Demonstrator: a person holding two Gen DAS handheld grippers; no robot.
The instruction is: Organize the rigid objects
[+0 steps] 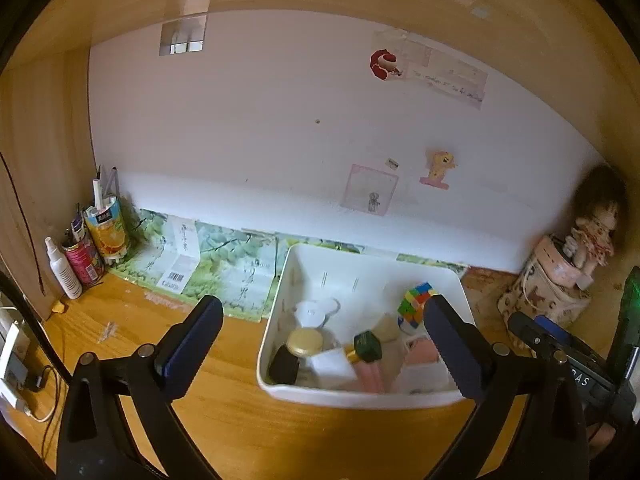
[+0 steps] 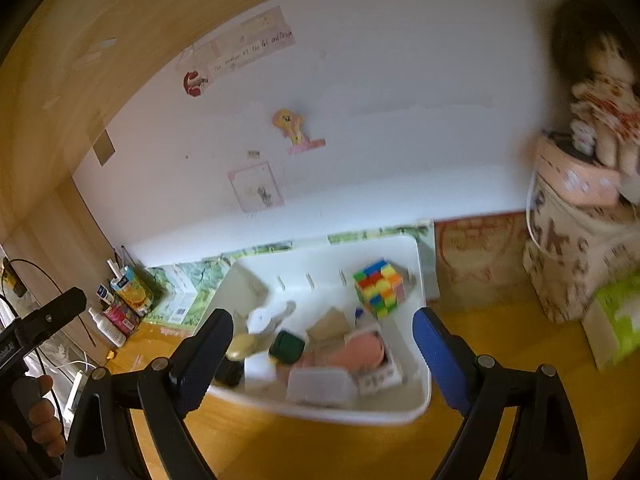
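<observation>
facing white bin (image 2: 416, 408) dead ahead, right gripper (image 2: 322, 344) spread open, empty; rubik's cube (image 2: 378, 288) seen beyond fingertips. left gripper (image 1: 322, 344) likewise open, offset leftward.

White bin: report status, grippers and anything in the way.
Left gripper open, empty. Right gripper open, empty. White bin on desk, holding cube and bottles. Nothing in the way.

Doll (image 1: 596, 228) on patterned box (image 1: 548, 284) — spray bottle (image 1: 62, 270), juice carton (image 1: 107, 232) opposite.
</observation>
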